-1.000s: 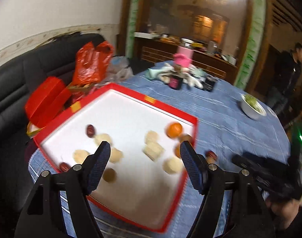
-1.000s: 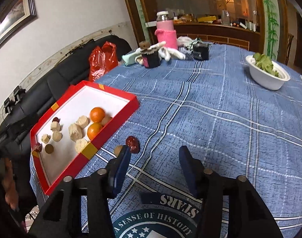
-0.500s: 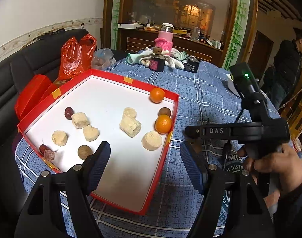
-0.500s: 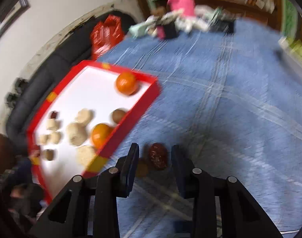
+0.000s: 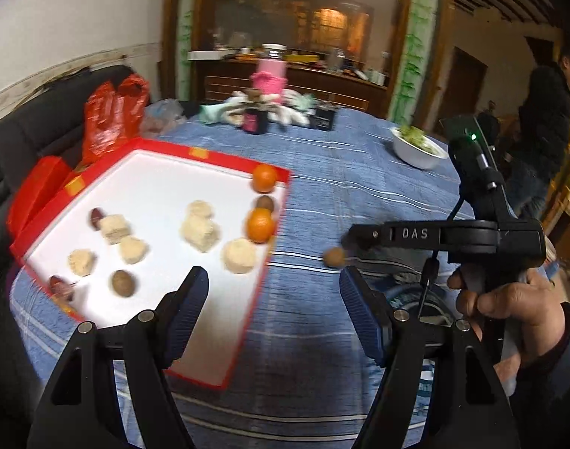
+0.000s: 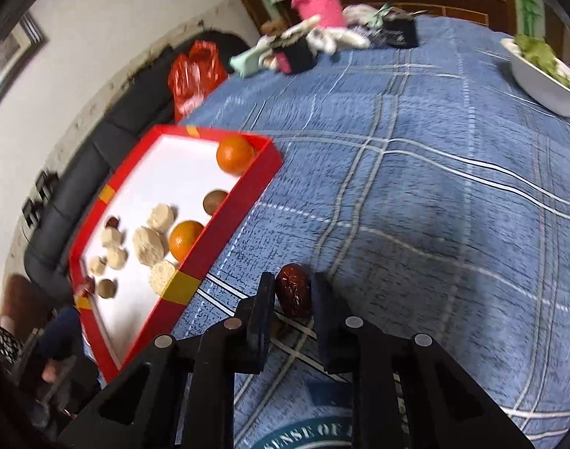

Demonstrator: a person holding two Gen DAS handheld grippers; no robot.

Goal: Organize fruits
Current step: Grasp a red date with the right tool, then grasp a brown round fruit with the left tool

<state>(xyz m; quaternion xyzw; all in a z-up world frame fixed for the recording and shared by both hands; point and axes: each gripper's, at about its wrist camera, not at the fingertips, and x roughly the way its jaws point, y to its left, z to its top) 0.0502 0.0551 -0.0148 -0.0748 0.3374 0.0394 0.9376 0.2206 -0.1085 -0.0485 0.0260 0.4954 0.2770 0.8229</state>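
The red date (image 6: 294, 295) sits on the blue tablecloth (image 6: 415, 205) just beside the red tray (image 6: 225, 239), clamped between the right gripper (image 6: 293, 301) fingers; grasp step — next, likely lift it over the rim; left gripper (image 5: 273, 314) hovers spread wide, empty.

The right gripper (image 6: 293, 295) is tipped down over the red tray's (image 6: 225, 224) near corner, fingers pinched narrow on a dark red fruit (image 6: 293, 295). The left gripper (image 5: 273, 307) hovers at the tray's near edge, fingers spread wide, gripping nothing.
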